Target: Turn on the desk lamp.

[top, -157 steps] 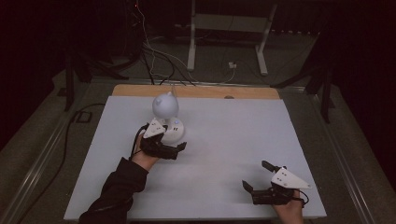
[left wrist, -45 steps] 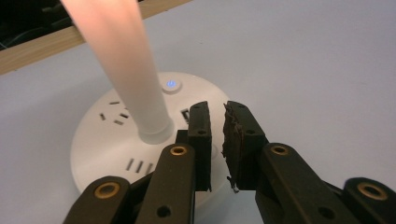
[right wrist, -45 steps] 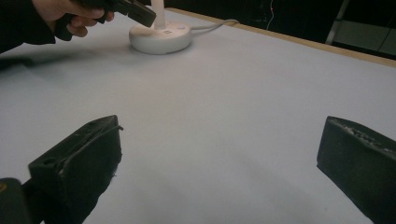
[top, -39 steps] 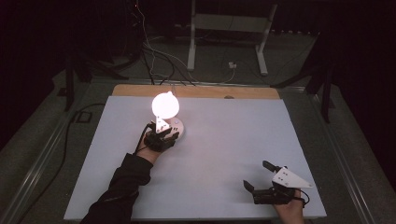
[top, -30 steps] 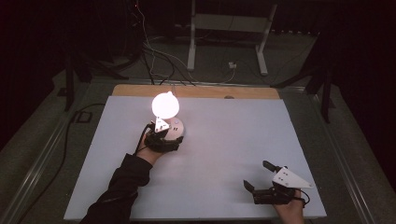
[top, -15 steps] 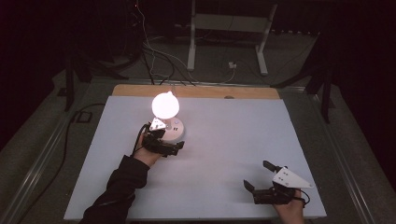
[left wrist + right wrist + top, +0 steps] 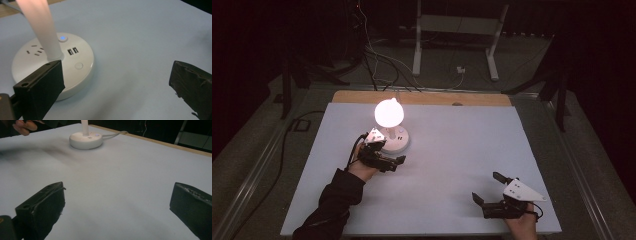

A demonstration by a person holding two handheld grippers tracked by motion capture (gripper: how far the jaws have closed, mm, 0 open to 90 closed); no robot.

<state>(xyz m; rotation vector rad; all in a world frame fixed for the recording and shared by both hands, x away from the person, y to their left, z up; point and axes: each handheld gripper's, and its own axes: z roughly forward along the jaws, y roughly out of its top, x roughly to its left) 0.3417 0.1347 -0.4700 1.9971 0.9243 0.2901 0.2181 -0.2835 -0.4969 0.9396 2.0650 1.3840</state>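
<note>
High view, lamp (image 7: pixel 389 125): lit, stood far-left on your table (image 7: pixel 452 165).
Left gripper (image 7: pixel 384 161): jaws wide, just beside its base (image 7: pixel 53 63).
Right gripper (image 7: pixel 488 190): jaws wide, near your front edge, bare table ahead.

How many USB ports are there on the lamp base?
2. Both USB ports sit side by side on top of the lamp base, just right of the stem. More may be hidden behind it.
</note>
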